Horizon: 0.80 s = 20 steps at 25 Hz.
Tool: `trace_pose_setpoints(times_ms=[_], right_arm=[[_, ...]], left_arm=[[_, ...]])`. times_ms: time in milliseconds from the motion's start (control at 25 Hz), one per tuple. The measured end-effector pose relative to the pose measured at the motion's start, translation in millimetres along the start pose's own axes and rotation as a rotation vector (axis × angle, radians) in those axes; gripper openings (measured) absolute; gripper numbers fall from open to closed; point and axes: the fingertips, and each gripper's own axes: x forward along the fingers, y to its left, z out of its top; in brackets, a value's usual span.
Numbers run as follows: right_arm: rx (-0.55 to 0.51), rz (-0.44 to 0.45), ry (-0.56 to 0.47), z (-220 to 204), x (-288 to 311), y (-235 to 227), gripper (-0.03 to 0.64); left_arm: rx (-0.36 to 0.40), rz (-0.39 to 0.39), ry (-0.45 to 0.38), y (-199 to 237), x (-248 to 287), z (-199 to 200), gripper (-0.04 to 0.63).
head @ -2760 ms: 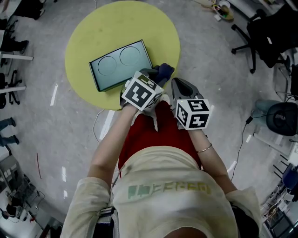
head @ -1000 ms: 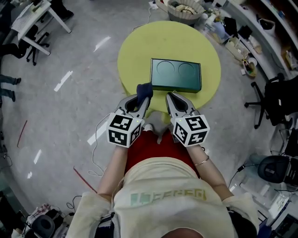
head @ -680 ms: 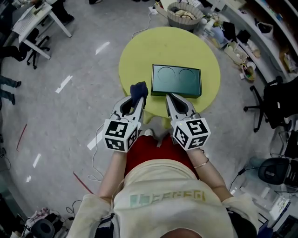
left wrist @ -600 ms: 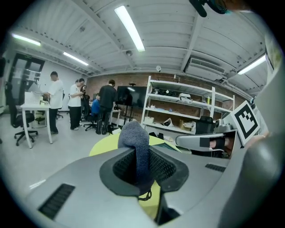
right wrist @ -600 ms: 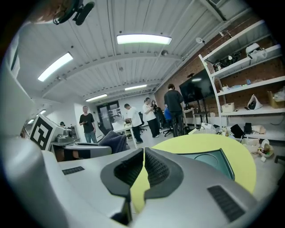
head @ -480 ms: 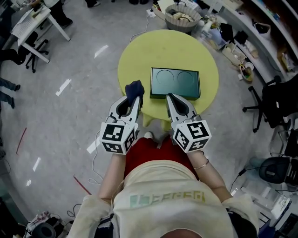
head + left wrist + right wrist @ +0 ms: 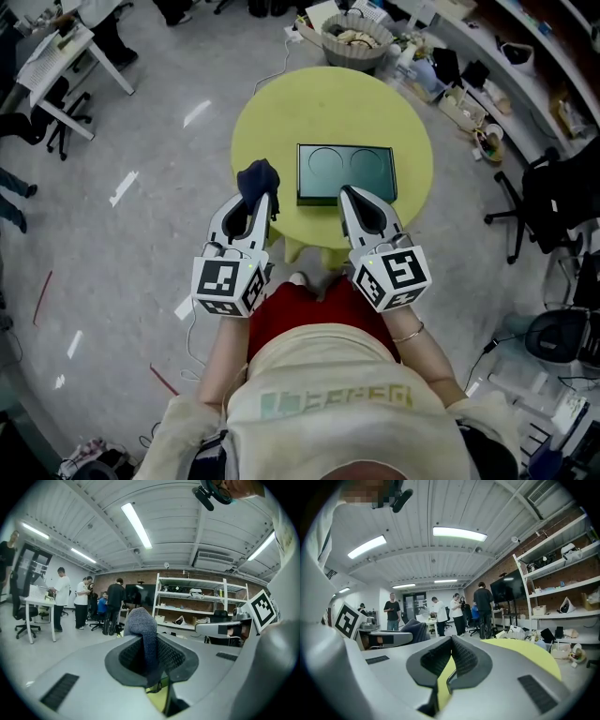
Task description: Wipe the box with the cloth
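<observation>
A dark green box with two round outlines on its lid lies on the round yellow table. My left gripper is shut on a dark blue cloth, held just left of the box's left end. In the left gripper view the cloth stands up between the jaws of the left gripper. My right gripper is shut with nothing in it, its tips over the box's near edge. In the right gripper view the right gripper points level across the table.
A wicker basket and clutter sit beyond the table. Office chairs stand at the right and a desk at the far left. Several people stand in the room, and shelves line the wall.
My left gripper has carried the cloth up and to the left, beside the box's left end. The right gripper has kept its place at the box's near edge.
</observation>
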Motion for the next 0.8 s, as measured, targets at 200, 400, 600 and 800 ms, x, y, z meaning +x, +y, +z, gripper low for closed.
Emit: trace_pose_setpoints(times_ms=[200,400,600,800], right_arm=[[0.001,-0.003,-0.029,10.6,2.6,-1.3,0.037],[0.006,-0.005,-0.037,11.1,3.2,-2.8,0.037],[0.005,-0.005,-0.050,8.6,4.1,-3.9,0.037],[0.007,-0.006,-0.055,6.1,7.3,-2.5,0.037]], left_arm=[[0.002,0.004,-0.018,5.0,0.5,9.1,0.066],[0.008,0.008,-0.032,6.6,-1.0,12.4,0.066],[0.025,0.011,-0.049,7.8,-2.9,12.9,0.066],[0.020,0.010,-0.059,13.8,-4.1,12.9,0.066]])
